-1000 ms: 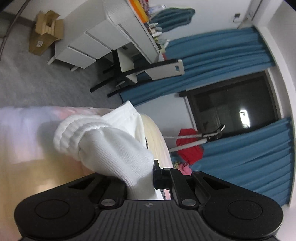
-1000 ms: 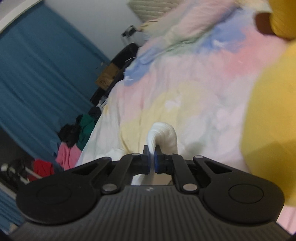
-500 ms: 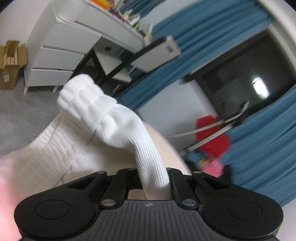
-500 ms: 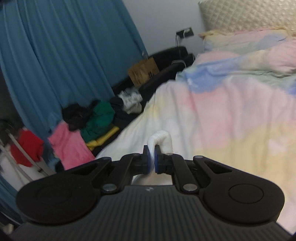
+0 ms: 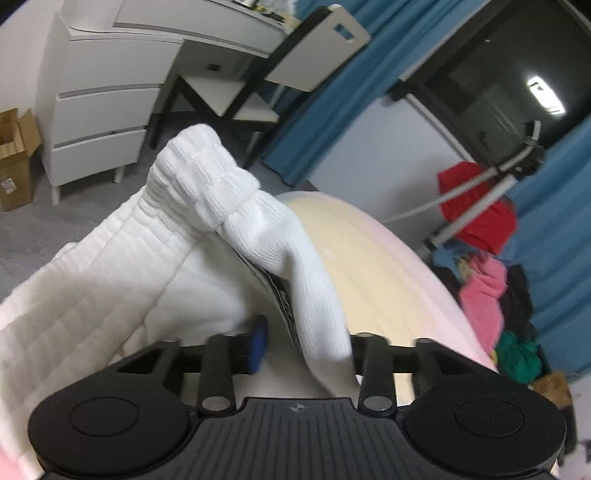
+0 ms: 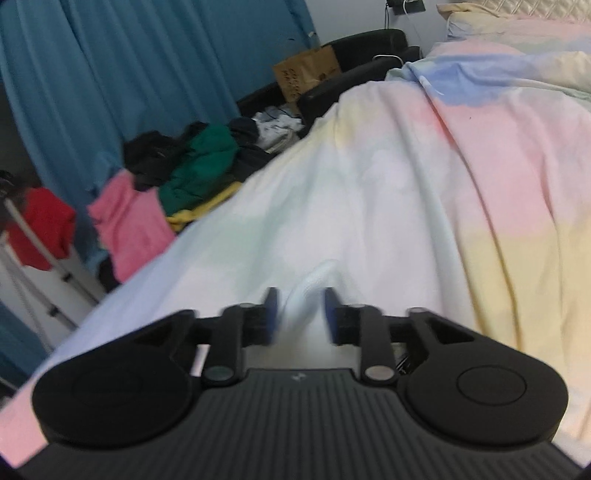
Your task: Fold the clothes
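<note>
A pair of white ribbed socks [image 5: 207, 206] lies bunched on the bed, cuffs up, right in front of my left gripper [image 5: 306, 343]. The left jaws stand apart; one sock's toe drapes across the gap against the right finger. In the right wrist view a white sock end [image 6: 310, 295] sits loose between the parted blue pads of my right gripper [image 6: 301, 314], over the pastel duvet [image 6: 461, 184].
A white drawer desk [image 5: 103, 96] and a chair [image 5: 258, 85] stand beyond the bed's end. A cardboard box [image 5: 14, 155] sits on the grey floor. A heap of clothes [image 6: 177, 173] lies by the blue curtains [image 6: 110, 74]. Pillows [image 6: 517, 22] lie at the bed's head.
Both grippers have opened: the left let go of the sock toe, the right let go of the sock end. Both cameras swung toward the curtains and the room.
</note>
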`<state>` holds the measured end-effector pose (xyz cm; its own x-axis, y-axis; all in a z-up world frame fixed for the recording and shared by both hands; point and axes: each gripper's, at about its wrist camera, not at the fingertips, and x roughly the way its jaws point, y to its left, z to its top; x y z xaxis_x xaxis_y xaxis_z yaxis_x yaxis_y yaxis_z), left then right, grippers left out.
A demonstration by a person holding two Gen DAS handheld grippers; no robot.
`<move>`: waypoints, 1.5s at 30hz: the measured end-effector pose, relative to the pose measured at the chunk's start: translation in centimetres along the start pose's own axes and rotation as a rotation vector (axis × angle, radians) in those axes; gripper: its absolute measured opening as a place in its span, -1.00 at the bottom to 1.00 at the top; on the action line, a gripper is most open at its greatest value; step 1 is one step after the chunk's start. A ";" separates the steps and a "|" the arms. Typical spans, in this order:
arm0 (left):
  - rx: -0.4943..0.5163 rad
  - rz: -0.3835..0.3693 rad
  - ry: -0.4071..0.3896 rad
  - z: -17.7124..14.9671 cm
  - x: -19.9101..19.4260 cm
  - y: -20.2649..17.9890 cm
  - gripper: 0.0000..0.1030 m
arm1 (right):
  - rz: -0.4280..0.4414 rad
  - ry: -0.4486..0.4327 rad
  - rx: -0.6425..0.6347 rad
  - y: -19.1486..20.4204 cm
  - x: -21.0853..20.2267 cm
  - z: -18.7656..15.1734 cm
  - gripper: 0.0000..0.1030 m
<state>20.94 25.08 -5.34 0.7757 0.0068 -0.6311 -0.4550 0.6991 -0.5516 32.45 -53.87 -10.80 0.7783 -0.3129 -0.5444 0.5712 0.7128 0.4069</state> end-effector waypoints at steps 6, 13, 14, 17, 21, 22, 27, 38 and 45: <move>-0.018 -0.101 -0.031 -3.4 -6.6 1.1 0.42 | 0.149 -0.010 0.109 -2.5 -8.1 -2.6 0.26; -0.301 -0.122 0.087 -9.5 -11.1 7.2 0.75 | 0.264 0.236 0.373 -5.9 -13.9 -9.7 0.29; -0.339 -0.111 0.139 -9.9 -11.1 8.1 0.75 | 0.267 0.313 0.384 -5.9 -13.8 -10.3 0.29; -0.381 -0.124 0.182 -11.4 -10.8 9.3 0.74 | 0.287 0.482 0.429 -5.3 -13.1 -12.0 0.29; -0.420 -0.158 0.135 -12.2 -9.5 9.7 0.75 | 0.332 0.524 0.530 -5.2 -11.5 -14.0 0.29; -0.444 -0.171 0.125 -12.2 -8.9 9.8 0.74 | 0.344 0.509 0.540 -5.2 -10.9 -14.1 0.29; -0.441 -0.179 0.006 -11.4 -6.7 10.0 0.37 | 0.335 0.360 0.542 -5.3 -8.5 -13.3 0.24; -0.574 -0.210 -0.137 -8.6 -4.9 13.4 -0.76 | 0.234 0.065 0.535 -6.2 -3.7 -9.6 0.13; -0.534 -0.288 -0.169 -7.9 -7.7 13.2 -0.84 | 0.226 0.042 0.485 -6.7 -3.6 -8.1 -0.65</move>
<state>5.51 28.54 -12.07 0.9380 0.0149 -0.3462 -0.3398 0.2368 -0.9102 23.69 -52.43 -17.48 0.8904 -0.1525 -0.4289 0.4532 0.3841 0.8044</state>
